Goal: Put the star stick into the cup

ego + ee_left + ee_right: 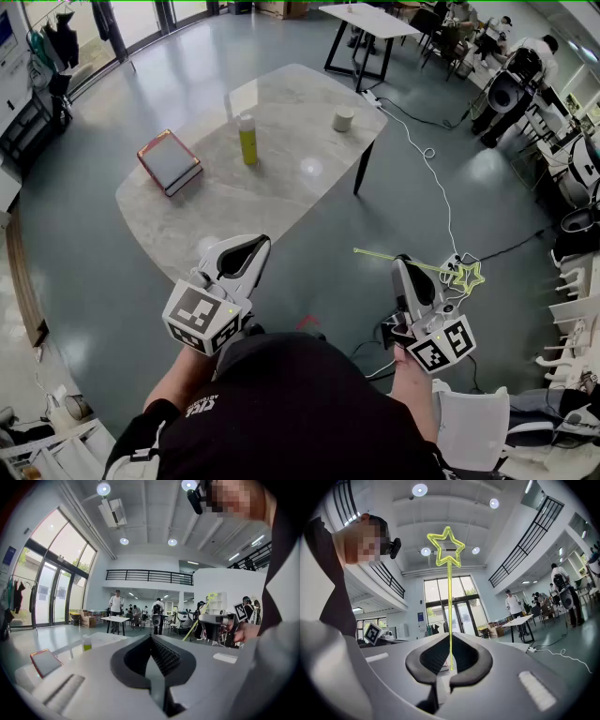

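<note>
The fingers of your right gripper [450,637] are pinched on the thin shaft of the star stick [446,550], with the star near the top centre of the right gripper view. Your left gripper [150,638] has its fingers pressed together, nothing between them. In the head view, the white cup [343,119] stands on the table [281,187], upper centre, well apart from both grippers.
</note>
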Tool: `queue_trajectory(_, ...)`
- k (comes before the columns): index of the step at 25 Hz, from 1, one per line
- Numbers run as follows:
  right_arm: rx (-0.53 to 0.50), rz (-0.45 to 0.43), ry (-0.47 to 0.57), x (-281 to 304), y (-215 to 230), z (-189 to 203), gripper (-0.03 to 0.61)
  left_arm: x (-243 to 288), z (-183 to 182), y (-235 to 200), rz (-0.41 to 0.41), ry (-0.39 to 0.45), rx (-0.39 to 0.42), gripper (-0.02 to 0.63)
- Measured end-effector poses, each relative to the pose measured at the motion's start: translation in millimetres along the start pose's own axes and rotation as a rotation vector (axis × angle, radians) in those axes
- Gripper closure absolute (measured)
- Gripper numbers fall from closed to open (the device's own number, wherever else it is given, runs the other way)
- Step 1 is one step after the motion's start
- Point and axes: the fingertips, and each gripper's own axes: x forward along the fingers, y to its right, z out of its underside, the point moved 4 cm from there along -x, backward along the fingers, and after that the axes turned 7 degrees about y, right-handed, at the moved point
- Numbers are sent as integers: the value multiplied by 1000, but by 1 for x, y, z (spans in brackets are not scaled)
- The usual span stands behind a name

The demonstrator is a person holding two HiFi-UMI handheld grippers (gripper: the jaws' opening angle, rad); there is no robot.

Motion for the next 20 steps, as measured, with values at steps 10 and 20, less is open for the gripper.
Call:
queue_trajectory(10,0,-5,-7,-6,7,3,554,6,3,6,3,4,0,612)
queue_trajectory(20,10,-6,14,-38,43,-18,552,35,12,40,7,-8,-4,612)
